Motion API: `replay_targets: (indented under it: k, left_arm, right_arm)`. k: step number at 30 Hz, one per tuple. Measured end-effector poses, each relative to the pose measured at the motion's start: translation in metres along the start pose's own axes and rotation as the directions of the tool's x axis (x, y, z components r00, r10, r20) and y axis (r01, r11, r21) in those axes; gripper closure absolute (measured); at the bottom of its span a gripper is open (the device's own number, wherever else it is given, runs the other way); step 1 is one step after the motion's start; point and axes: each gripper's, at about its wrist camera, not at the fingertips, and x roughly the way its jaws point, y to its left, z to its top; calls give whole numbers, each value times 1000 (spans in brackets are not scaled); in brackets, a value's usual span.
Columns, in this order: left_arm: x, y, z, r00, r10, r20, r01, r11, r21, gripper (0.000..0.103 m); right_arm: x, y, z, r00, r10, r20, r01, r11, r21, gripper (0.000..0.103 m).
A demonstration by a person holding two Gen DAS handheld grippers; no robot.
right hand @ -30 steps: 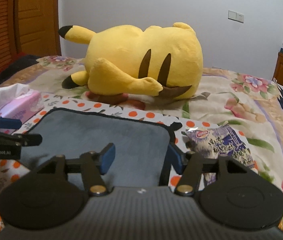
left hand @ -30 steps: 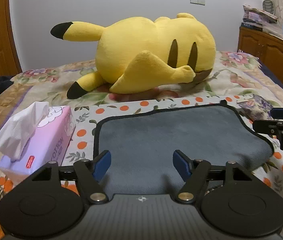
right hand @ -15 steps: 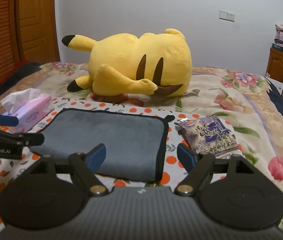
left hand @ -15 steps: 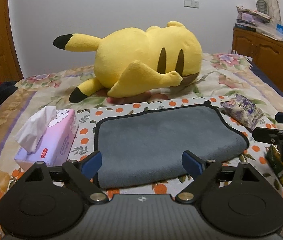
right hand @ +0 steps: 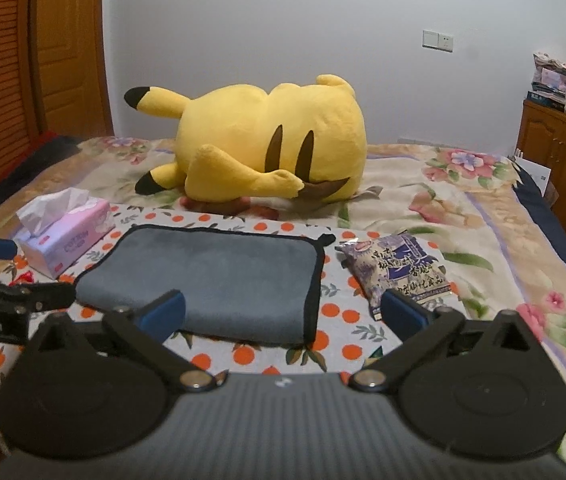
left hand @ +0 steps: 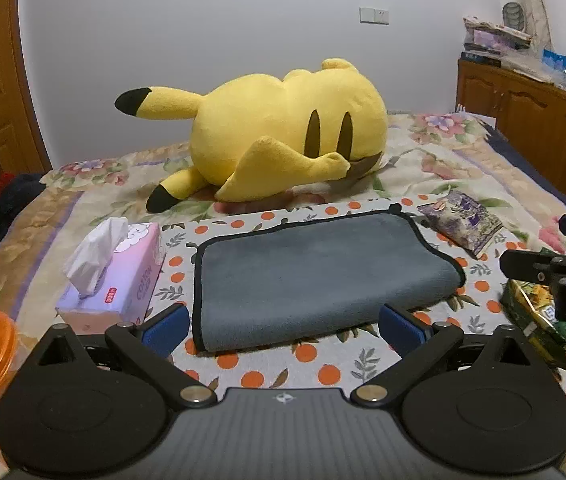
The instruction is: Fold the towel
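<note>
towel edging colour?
Black trim on the grey towel; clearest in the right wrist view.

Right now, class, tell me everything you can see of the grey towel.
The grey towel looks like soft plush with black piping along its edges. It lies flat, folded into a rectangle with a rounded fold along its near edge, on the orange-dotted cloth. A small black loop sticks out at a far corner. Neither open gripper touches it.

Readable print around my grippers

The pink tissue box (left hand: 123, 280) carries "COTTON" along its side, and its small red label is too small for me to read. My left gripper (right hand: 19, 304) shows "Robot.AI", partly cut off. The purple snack packet (right hand: 399, 268) bears Chinese characters I cannot make out.
</note>
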Motion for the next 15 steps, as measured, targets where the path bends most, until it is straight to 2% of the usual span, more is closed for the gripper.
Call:
replay_targets:
  k: [15]
  left_arm:
    - [-47, -4, -11, 1000, -3, 9, 3, 1000, -3, 0]
  right_arm:
    - [-42, 9, -8, 1000, 5, 5, -5, 1000, 6, 0]
